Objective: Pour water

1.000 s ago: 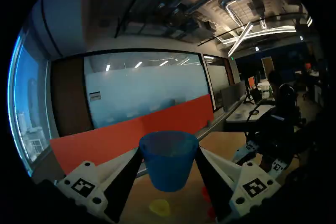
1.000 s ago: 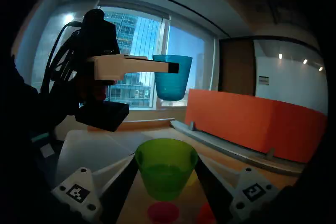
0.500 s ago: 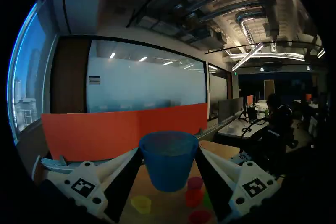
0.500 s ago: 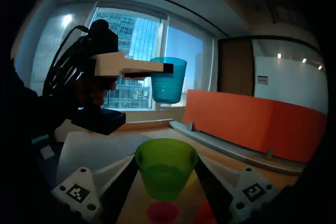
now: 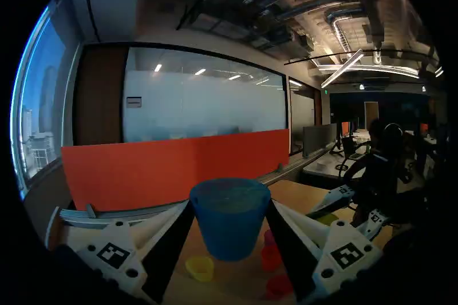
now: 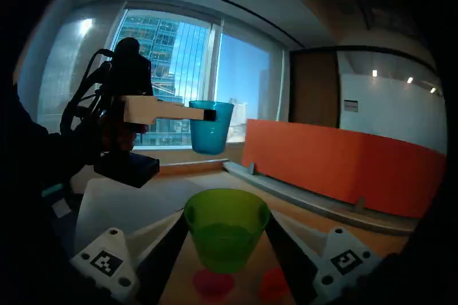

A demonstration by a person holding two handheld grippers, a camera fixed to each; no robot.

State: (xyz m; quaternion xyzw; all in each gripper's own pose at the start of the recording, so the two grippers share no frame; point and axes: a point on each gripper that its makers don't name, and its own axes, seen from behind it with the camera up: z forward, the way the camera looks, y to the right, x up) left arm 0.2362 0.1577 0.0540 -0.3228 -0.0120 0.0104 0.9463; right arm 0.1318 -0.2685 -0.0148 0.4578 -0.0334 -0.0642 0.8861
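Observation:
My left gripper (image 5: pixel 230 222) is shut on a blue plastic cup (image 5: pixel 230 226), held upright above the wooden table (image 5: pixel 297 193). In the right gripper view that same blue cup (image 6: pixel 209 127) hangs in the air at mid-left, clamped by the left gripper (image 6: pixel 203 115) with a hand behind it. My right gripper (image 6: pixel 226 230) is shut on a translucent green cup (image 6: pixel 226 229) with liquid in its lower part. The green cup stands upright, lower than the blue cup and apart from it.
Small cups lie on the table below: a yellow one (image 5: pixel 200 268), red ones (image 5: pixel 271 256) (image 5: pixel 279 285), a pink one (image 6: pixel 212 282) and a red one (image 6: pixel 273 283). An orange panel (image 6: pixel 349 167) runs along the table's far side. A person (image 5: pixel 382 167) sits at right.
The left gripper with the blue cup has moved lower and farther off in the right gripper view. The left view's background has swung and levelled. The green cup stays put between the right fingers.

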